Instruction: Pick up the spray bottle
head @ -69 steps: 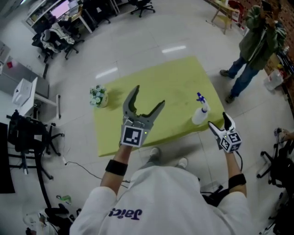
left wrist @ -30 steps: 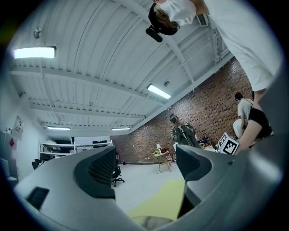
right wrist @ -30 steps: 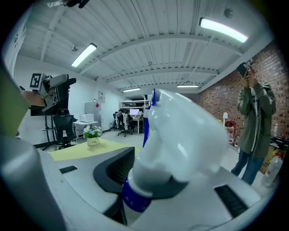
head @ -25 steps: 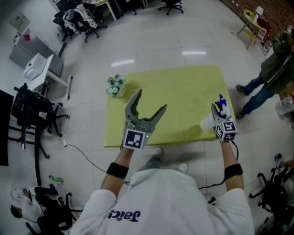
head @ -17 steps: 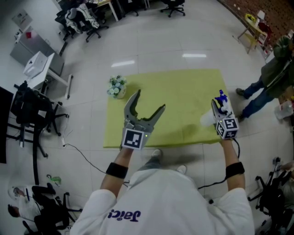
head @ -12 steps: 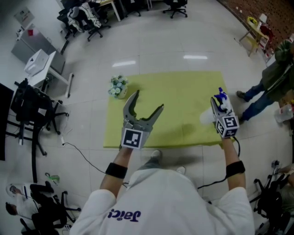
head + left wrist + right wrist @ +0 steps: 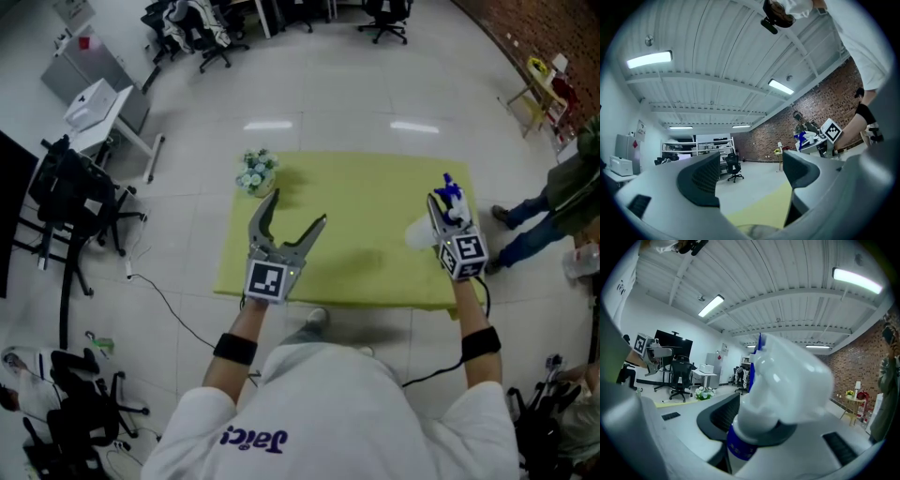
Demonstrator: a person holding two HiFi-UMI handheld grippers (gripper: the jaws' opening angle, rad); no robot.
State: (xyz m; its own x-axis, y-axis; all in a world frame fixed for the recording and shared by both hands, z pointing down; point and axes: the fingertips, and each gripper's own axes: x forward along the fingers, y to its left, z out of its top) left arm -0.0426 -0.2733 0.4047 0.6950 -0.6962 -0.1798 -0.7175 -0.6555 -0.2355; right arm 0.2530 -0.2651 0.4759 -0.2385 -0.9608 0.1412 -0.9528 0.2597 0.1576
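The spray bottle (image 7: 449, 200), white with a blue trigger head, is clamped at its neck in my right gripper (image 7: 441, 214) and hangs over the right end of the yellow-green table (image 7: 366, 187). In the right gripper view its white head (image 7: 787, 380) and blue collar fill the space between the fingers (image 7: 717, 417) of the right gripper (image 7: 773, 433). My left gripper (image 7: 298, 207) hovers over the table's left half, jaws wide apart and empty. The left gripper view looks past its own open left gripper (image 7: 750, 178) at the bottle (image 7: 802, 138) in the distance.
A small pot of flowers (image 7: 256, 172) stands at the table's far left corner. Office chairs (image 7: 80, 202) and a white desk (image 7: 98, 103) stand on the floor to the left. A person (image 7: 562, 192) stands just past the table's right end.
My right gripper, open beside the bottle at first, has shut on it and risen with it off the table. The left gripper stayed open and drifted slightly.
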